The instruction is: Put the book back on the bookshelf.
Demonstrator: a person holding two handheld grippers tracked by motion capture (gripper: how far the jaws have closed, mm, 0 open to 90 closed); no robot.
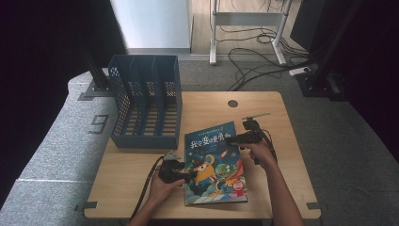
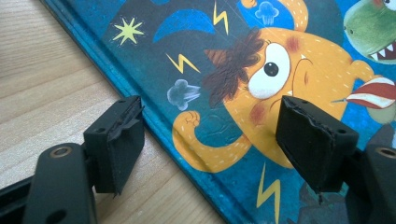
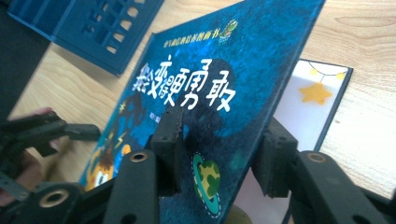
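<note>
1. The blue hardcover picture book (image 1: 214, 162) is lying on the wooden table (image 1: 131, 179) beside the blue plastic file rack (image 1: 146, 101).
2. The right gripper (image 3: 217, 154) is straddling the lifted front cover (image 3: 233, 70), jaws apart.
3. The left gripper (image 2: 210, 140) is hovering with jaws spread over the book's spine edge.

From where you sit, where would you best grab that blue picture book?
Probably the book's open long edge, coming in from the right: in the right gripper view the front cover is lifted off the pages there, so a jaw fits beneath it. The spine edge lies flat on the table.
</note>
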